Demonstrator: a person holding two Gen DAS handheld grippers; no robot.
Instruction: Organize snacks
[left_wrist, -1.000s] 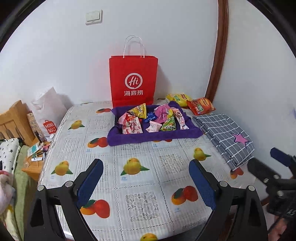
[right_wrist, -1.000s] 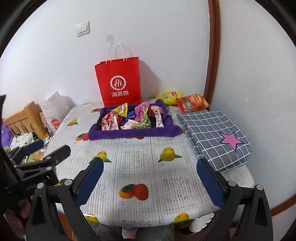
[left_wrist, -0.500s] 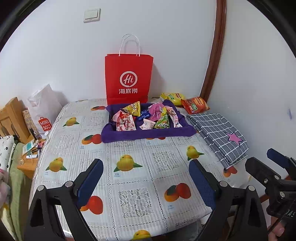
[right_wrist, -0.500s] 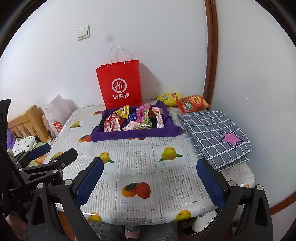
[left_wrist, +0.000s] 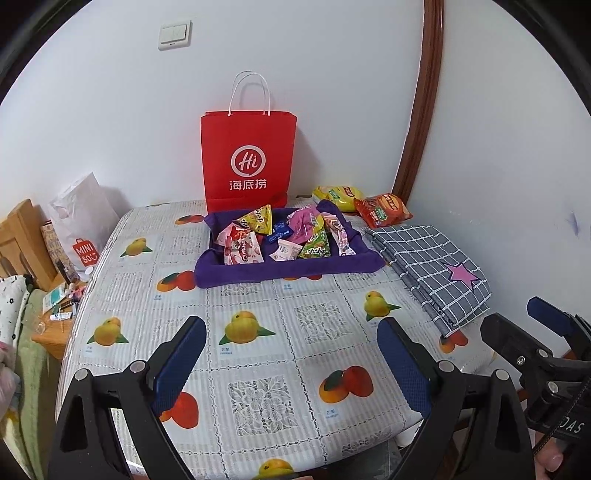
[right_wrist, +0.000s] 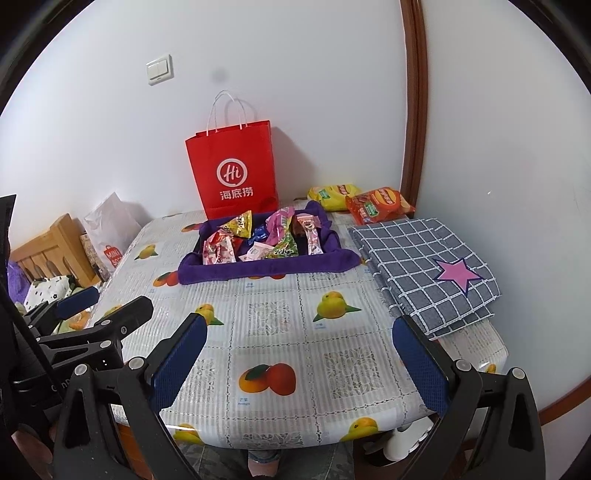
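A purple fabric tray (left_wrist: 240, 273) (right_wrist: 258, 271) holds several small snack packets at the far middle of the table. A yellow chip bag (left_wrist: 334, 192) (right_wrist: 330, 194) and an orange chip bag (left_wrist: 382, 211) (right_wrist: 376, 204) lie behind it at the far right. My left gripper (left_wrist: 291, 354) is open and empty over the near table edge. My right gripper (right_wrist: 299, 352) is open and empty, also well short of the tray. Each gripper shows at the side of the other's view.
A red paper bag (left_wrist: 248, 162) (right_wrist: 233, 173) stands against the wall behind the tray. A folded grey checked cloth with a pink star (left_wrist: 432, 266) (right_wrist: 428, 266) lies at the right. A fruit-print tablecloth (left_wrist: 258, 332) covers the table. A white Miniso bag (left_wrist: 83, 221) and wooden furniture sit left.
Both grippers have drawn back and a little up from the table, so the tray looks farther away and more of the near table edge shows. Both stay open.
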